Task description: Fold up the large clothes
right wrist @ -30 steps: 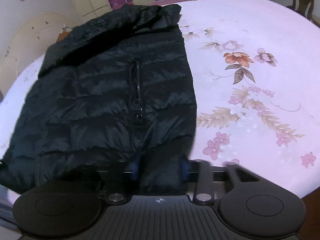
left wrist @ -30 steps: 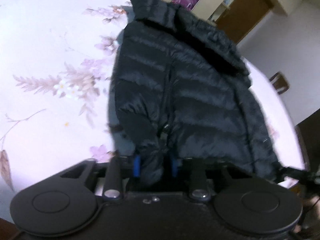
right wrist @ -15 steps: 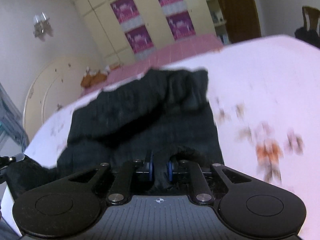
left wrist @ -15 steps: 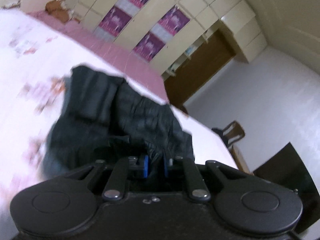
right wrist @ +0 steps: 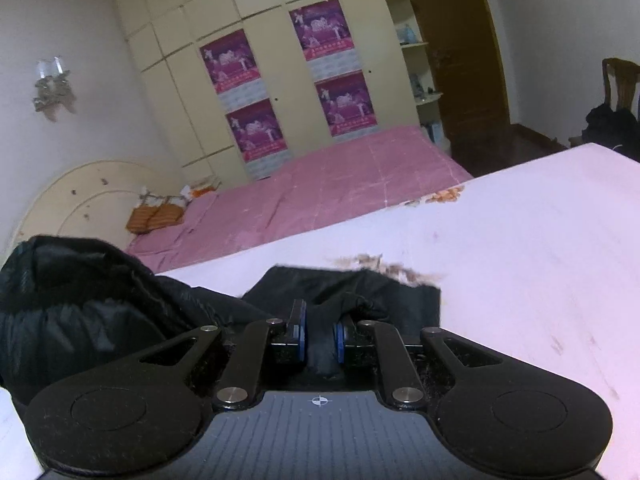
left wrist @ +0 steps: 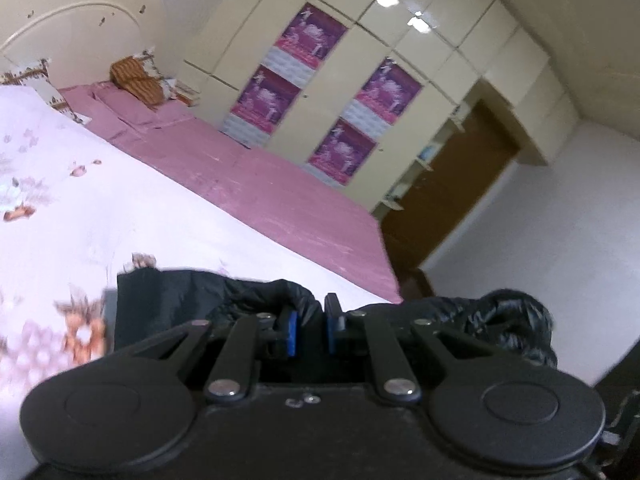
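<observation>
A black quilted puffer jacket (left wrist: 168,300) lies on a floral bedspread (left wrist: 100,220), low in both views. My left gripper (left wrist: 309,330) is shut on a fold of the jacket's hem, its blue pads pinching the fabric. My right gripper (right wrist: 319,338) is shut on another part of the jacket (right wrist: 80,312), with a bunch of fabric between its blue pads. Both grippers hold the hem lifted over the rest of the jacket. Most of the jacket is hidden under the gripper bodies.
A pink-sheeted bed (right wrist: 320,184) lies beyond the floral bedspread (right wrist: 520,240), with cushions (left wrist: 134,80) at a cream headboard (left wrist: 80,20). A cream wardrobe with purple posters (right wrist: 280,80) stands behind. A brown door (left wrist: 452,192) and a wooden chair (right wrist: 620,88) are at the right.
Both grippers have lifted the jacket's near hem and carried it forward over the jacket. The views have tilted up from the flat jacket to the room behind.
</observation>
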`<state>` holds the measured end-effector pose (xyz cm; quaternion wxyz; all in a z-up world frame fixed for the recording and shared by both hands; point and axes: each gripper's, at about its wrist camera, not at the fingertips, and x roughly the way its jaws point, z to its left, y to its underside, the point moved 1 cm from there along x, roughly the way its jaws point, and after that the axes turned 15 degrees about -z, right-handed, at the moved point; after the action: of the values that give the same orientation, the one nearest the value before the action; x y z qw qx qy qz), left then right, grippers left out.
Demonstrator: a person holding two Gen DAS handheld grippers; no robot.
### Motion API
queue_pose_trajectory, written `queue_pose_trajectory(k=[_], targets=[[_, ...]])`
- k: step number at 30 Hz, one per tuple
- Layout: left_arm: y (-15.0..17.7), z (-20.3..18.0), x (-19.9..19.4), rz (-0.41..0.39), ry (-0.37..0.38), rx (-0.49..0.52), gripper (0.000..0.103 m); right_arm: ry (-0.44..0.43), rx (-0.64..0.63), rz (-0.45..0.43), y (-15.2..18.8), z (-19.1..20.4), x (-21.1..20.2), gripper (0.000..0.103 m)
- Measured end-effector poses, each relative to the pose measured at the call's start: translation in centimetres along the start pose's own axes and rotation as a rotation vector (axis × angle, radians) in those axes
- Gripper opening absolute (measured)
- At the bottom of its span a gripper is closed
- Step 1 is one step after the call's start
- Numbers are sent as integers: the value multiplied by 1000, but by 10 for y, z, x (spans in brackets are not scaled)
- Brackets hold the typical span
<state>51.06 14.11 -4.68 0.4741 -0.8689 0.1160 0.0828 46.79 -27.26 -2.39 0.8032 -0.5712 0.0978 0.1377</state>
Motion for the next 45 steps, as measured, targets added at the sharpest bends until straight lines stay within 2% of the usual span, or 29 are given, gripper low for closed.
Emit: queue_pose_trajectory(k=[5,9,13,16,19,20,21,22,23,24,27,28,29,30,31,33,34,37,39,40,42,45], targets=[[7,6,52,51,-111,50,13,52,-7,79,10,-8,70,13],[29,26,84,124,-221,49,14,99,9,152,33,-24,108,13],[46,40,91,155,-257,27,18,103,48,190,44,-36,134,14],[43,44,87,157,-251,-25,20,108,116,196,38,-42,136,15],[31,46,82,139,-247,-100,28,79,196,149,22,-44,126,40],[27,45,76,124,-236,-104,30,65,197,129,17,-42,121,59],[22,44,78,114,-227,-102,34,56,189,104,13,-39,117,74],[19,42,73,100,-215,-99,38,53,179,76,9,-35,115,80],[17,40,69,86,-209,-97,40,62,159,39,4,-31,113,93],[15,38,66,73,-210,-96,44,80,130,-2,0,-28,109,99],[8,27,56,35,-191,-57,53,96,94,-84,-12,-24,95,99],[8,22,53,24,-190,-30,59,74,74,-95,-12,-20,91,99],[7,16,51,-1,-194,2,64,47,29,-98,-10,-11,89,98],[7,9,43,-43,-187,43,75,29,-41,-106,-6,1,85,98],[7,1,38,-86,-180,82,80,12,-125,-121,0,16,81,98],[8,-13,30,-125,-163,136,79,-16,-244,-115,16,41,83,98],[11,-22,30,-113,-143,162,79,-28,-282,-92,26,51,90,98],[32,-49,59,36,-93,243,75,-13,-320,-22,55,67,122,98],[50,-56,83,103,-102,278,75,20,-337,12,71,69,144,98],[57,-55,94,118,-124,299,72,30,-339,33,78,68,154,98],[69,-46,114,134,-186,313,74,42,-336,51,85,63,166,99],[75,-35,125,136,-199,296,74,44,-328,70,90,54,180,99]])
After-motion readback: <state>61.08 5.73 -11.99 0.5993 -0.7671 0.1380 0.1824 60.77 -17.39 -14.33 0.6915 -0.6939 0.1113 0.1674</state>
